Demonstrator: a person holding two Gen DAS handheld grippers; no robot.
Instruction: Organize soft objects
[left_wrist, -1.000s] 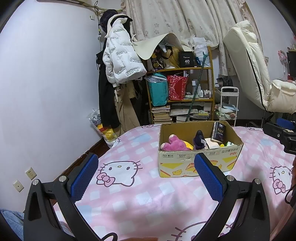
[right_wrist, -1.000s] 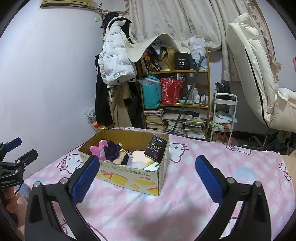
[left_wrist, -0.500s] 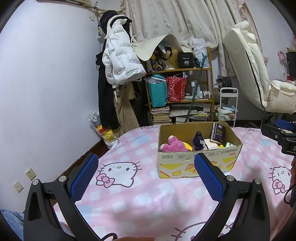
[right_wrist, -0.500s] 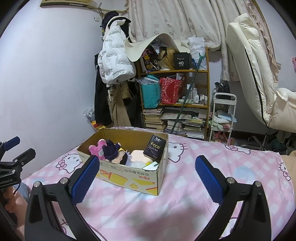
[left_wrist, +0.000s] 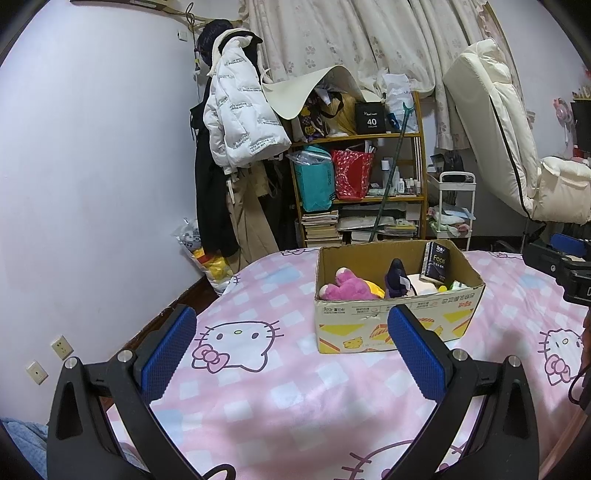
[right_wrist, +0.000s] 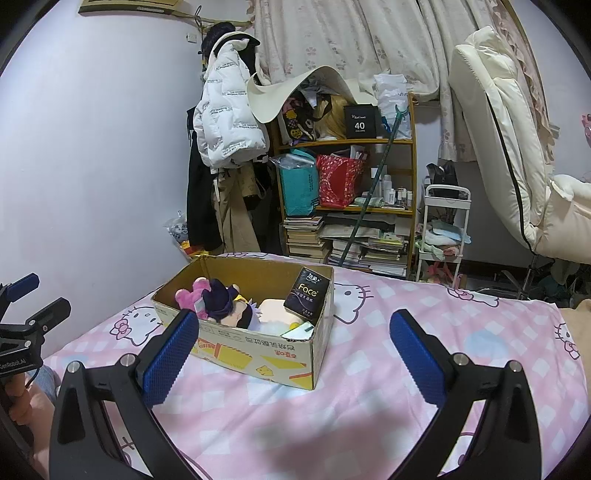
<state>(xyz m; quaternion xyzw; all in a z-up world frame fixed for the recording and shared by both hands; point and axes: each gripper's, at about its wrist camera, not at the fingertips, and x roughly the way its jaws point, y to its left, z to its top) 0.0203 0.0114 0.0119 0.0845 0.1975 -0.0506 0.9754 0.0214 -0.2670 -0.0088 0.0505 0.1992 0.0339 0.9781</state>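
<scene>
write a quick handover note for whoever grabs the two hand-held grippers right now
Left hand-held gripper: open, holding nothing, hovering over the pink bedspread short of the cardboard box.
Right hand-held gripper: open, holding nothing, also short of the box.
The box sits on the bed. Inside: a pink plush toy, a dark purple plush doll, a black tissue pack leaning on the far wall, and some pale items I cannot identify.
Done: nothing is gripped; no soft items lie loose on the visible bedspread.
Left: probably reach into the box and sort the soft things; where they go is not shown.
</scene>
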